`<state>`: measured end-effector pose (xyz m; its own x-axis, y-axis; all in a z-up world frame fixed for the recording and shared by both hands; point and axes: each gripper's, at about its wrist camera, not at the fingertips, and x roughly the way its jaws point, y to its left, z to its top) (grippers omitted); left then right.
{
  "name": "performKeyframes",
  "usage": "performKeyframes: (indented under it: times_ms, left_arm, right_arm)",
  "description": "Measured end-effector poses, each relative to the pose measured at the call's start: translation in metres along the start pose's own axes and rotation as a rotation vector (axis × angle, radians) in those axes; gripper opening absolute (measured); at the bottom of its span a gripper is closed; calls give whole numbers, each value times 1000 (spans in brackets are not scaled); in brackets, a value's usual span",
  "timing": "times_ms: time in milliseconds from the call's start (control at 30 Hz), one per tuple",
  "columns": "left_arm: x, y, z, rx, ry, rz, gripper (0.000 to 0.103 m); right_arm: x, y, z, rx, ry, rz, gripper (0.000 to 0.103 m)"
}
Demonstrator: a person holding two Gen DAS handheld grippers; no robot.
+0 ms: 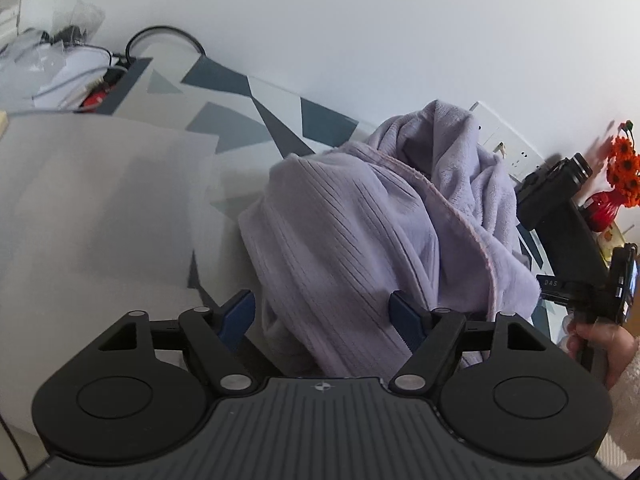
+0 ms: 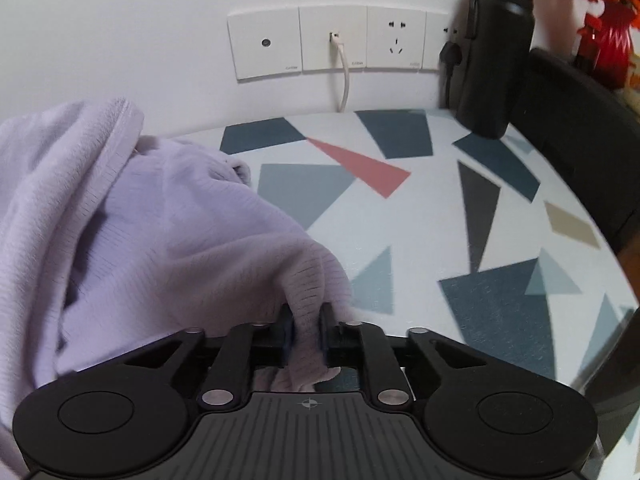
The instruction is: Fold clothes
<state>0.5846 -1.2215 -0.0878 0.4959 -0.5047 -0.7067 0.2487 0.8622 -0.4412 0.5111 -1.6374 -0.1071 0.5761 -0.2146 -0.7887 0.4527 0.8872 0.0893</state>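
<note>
Nearest, we find our right gripper (image 2: pixel 306 332) clamping the crumpled, ribbed lilac fleece garment (image 2: pixel 160 232); left gripper (image 1: pixel 324 314) gapes wide, empty. "DAS" legible.

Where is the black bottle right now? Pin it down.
In the right wrist view the black bottle stands upright at the table's far right corner, against the wall just right of the wall sockets, well away from the lilac garment.

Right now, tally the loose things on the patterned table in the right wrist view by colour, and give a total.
Lilac: 1, the garment, pinched by the right gripper
Black: 1, the bottle standing by the wall sockets
Red: 1, the vase at the far edge, partly cut off
Total: 3
</note>
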Motion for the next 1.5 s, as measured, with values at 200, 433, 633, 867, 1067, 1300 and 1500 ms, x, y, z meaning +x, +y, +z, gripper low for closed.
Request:
performKeyframes:
  times_ms: [200,433,633,867,1067,1300,1500]
  left_arm:
    - [11,2,0,-15,31,-25,77]
    - [24,-8,2,106,30,55,96]
    - [35,1,5,85,63,64,103]
    - [47,6,0,65,81,60,103]
    - [57,14,-5,18,95,35,103]
    - [61,18,-8,5,91,10,103]
    - [61,17,-11,13,69,6,103]
  right_arm:
    - [-26,4,-28,17,-25,82,43]
    - [-35,13,-66,-10,26,85,57]
    - [-31,32,-82,-81,45,29,91]
    - [-21,52,-83,-164,37,-19,102]
    - [-11,63,-86,-217,59,-20,102]
    - [-7,57,-89,-178,72,-1,102]
    - [-5,54,-91,-144,69,9,102]
